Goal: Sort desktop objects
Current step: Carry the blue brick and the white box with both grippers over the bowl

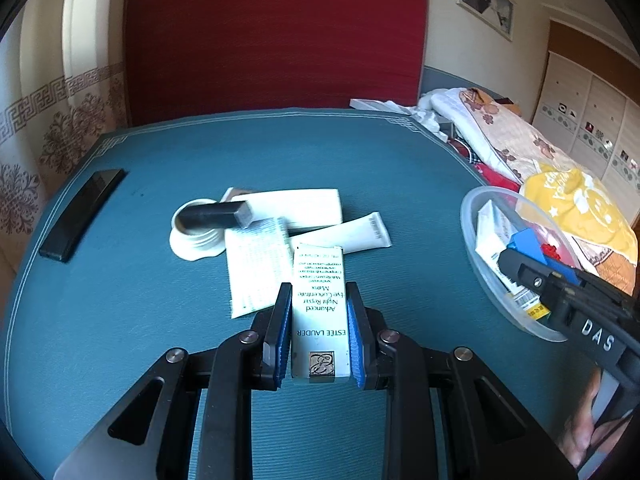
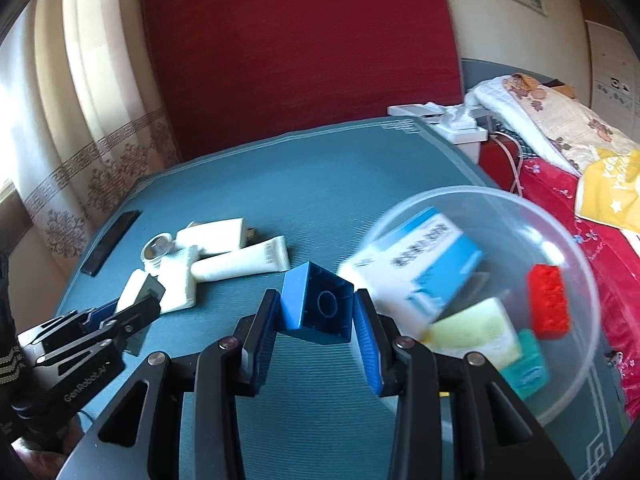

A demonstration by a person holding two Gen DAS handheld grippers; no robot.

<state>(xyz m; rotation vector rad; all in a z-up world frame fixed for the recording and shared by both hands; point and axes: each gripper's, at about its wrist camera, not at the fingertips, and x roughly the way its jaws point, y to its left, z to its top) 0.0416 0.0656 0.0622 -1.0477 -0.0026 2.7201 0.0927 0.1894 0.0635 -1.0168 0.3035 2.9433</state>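
Blue brick (image 2: 316,304): clamped between the pads of the right gripper (image 2: 316,320), hollow underside facing the camera, carried above the mat just beside the near rim of the clear bowl (image 2: 576,320).
White carton (image 1: 320,312): a slim cosmetics box, pinched lengthwise by the left gripper (image 1: 320,332), held well to the left of the bowl.
Clear bowl: landmark, at the right edge of the blue mat (image 1: 160,340).
Already in the bowl: a red brick (image 2: 549,300), a blue-and-white box (image 2: 420,256), a pale yellow-green box and a teal item, so sorting looks partly done.
Left of the bowl, unsorted: white tube (image 1: 352,234), a white jar (image 1: 196,236) with a dark stick across it, two more white cartons.
Far left of the bowl: a flat black bar (image 1: 80,214) at the mat's edge.
Judged progress: roughly midway; two items in hand, about six left.
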